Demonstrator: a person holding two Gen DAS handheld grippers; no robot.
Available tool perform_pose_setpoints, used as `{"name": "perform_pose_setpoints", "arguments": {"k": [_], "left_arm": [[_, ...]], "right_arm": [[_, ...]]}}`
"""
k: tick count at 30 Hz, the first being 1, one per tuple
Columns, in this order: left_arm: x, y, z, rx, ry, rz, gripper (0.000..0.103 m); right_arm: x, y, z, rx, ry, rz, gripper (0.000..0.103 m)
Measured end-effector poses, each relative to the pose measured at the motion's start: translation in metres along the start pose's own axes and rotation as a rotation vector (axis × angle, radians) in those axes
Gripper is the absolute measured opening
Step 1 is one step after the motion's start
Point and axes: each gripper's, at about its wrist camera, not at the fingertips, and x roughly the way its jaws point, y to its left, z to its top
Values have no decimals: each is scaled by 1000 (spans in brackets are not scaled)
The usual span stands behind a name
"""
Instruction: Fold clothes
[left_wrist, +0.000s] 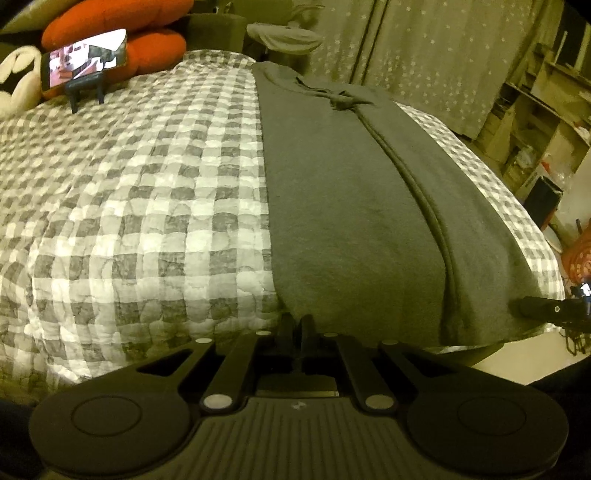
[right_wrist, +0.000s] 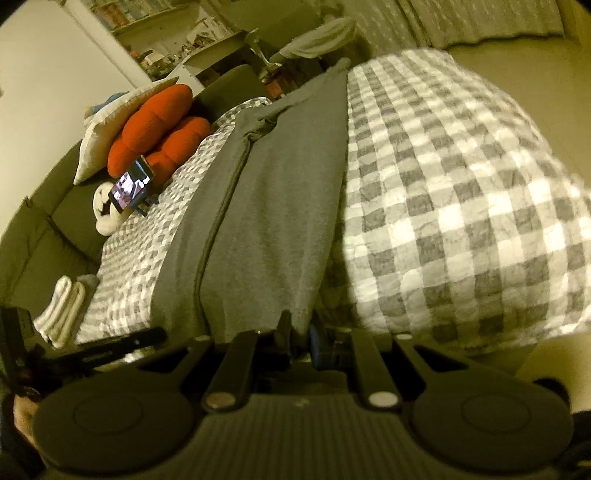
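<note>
A dark grey garment (left_wrist: 351, 206) lies flat in a long strip across the checked quilt (left_wrist: 147, 192), a seam running down its middle. My left gripper (left_wrist: 296, 326) sits at its near left corner, fingers pinched on the hem. In the right wrist view the same garment (right_wrist: 266, 206) runs away from my right gripper (right_wrist: 299, 326), which is at the near right corner; its fingers stand slightly apart with the hem between them. Each gripper shows in the other's view: the right gripper (left_wrist: 519, 306) at the garment's far corner, the left gripper (right_wrist: 160, 332) low on the left.
A phone on a stand (left_wrist: 86, 59) stands at the head of the bed by orange cushions (left_wrist: 122, 22). Rolled white cloths (right_wrist: 61, 310) lie at the bed's left side. Shelves (left_wrist: 546, 110) and a curtain (left_wrist: 424, 55) stand beyond the bed, with floor (right_wrist: 517, 74) around it.
</note>
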Motion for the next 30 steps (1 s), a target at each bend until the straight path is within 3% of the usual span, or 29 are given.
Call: {"name": "perform_pose_setpoints", "arguments": {"k": [4, 9, 11, 13, 15, 30], "left_arm": [[7, 0, 5, -4, 1, -13, 16], [23, -1, 7, -15, 23, -8, 20], [26, -3, 8, -9, 32, -2, 18], [30, -4, 8, -3, 40, 4, 6], [29, -3, 7, -6, 39, 4, 3], [-17, -8, 2, 2, -15, -12, 1]], "right_arm": [[4, -5, 4, 27, -8, -4, 26], [18, -8, 7, 27, -3, -69, 27], [24, -9, 7, 27, 6, -75, 27], [30, -9, 7, 27, 17, -70, 24], [34, -9, 6, 24, 25, -65, 10], [-16, 9, -3, -7, -77, -15, 7]]}}
